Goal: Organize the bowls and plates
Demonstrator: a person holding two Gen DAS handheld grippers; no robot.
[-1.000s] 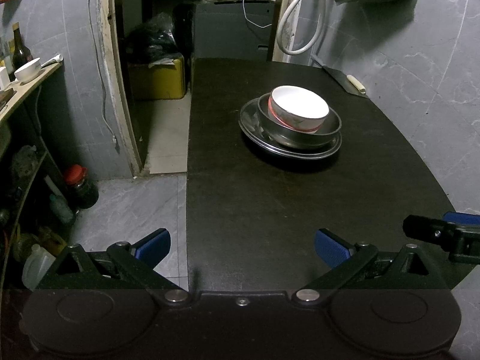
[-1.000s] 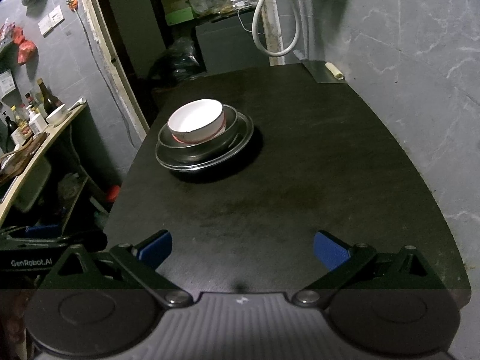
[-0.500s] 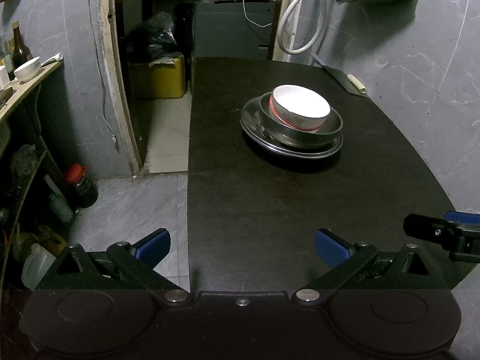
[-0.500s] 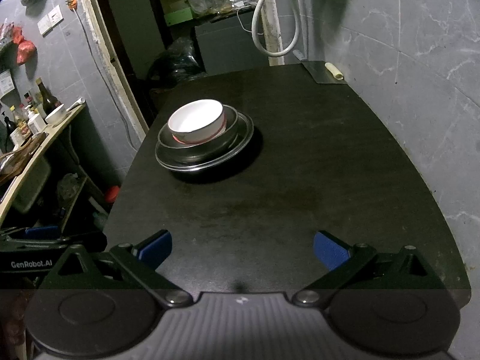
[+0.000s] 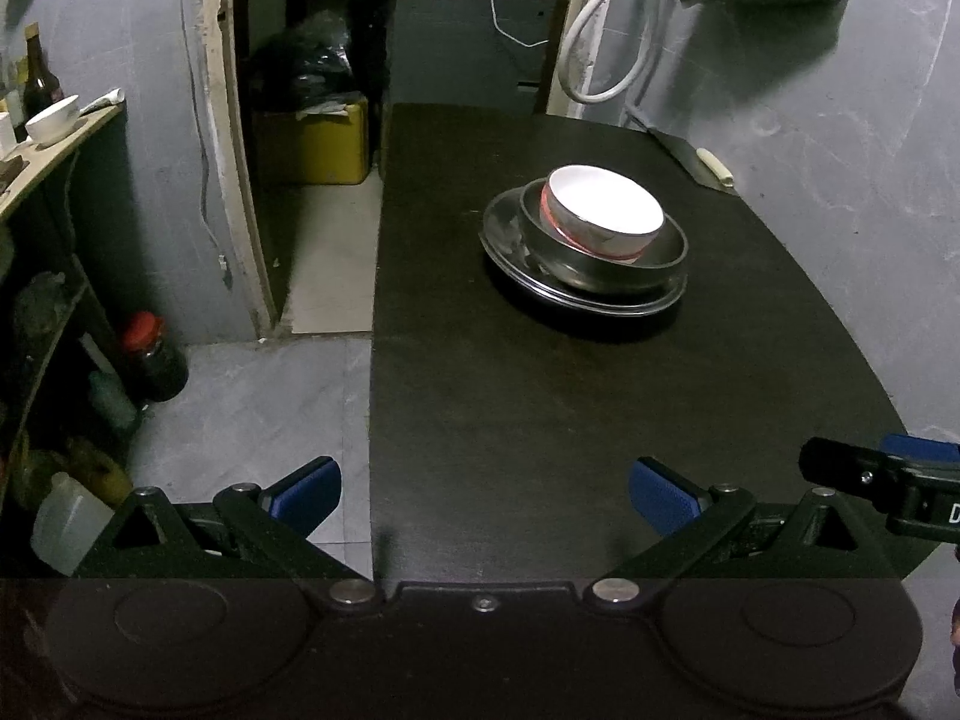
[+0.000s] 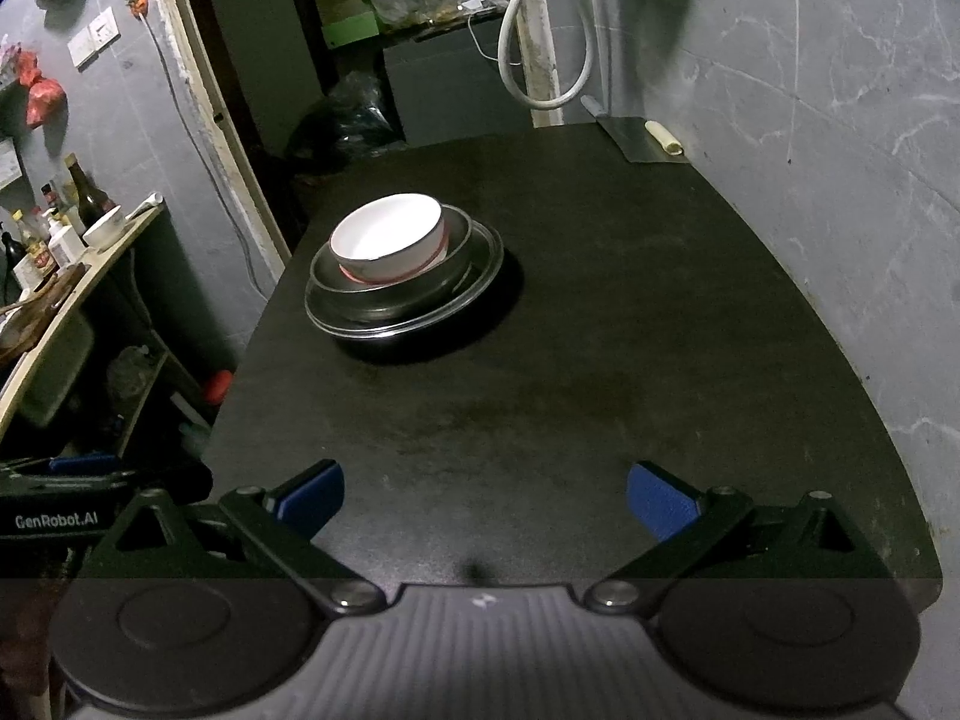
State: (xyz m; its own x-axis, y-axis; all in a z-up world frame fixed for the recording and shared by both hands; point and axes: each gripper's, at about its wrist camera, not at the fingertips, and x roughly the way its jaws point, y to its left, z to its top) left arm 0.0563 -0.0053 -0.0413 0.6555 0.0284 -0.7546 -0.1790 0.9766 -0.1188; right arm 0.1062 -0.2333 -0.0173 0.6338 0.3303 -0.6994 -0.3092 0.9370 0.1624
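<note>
My left gripper (image 5: 483, 489) sits at the near edge of the black table (image 5: 540, 408), fingers spread wide with nothing between them; its left pad hangs over the floor. My right gripper (image 6: 485, 492) is likewise spread and empty, over the near part of the table. The two are side by side. Farther out, well apart from both, the stack sits on the table: a white bowl (image 5: 603, 213) with a red band nested in a metal bowl (image 5: 606, 264), which rests on a metal plate (image 5: 510, 240). At the far right corner lies a cleaver (image 6: 645, 141).
</note>
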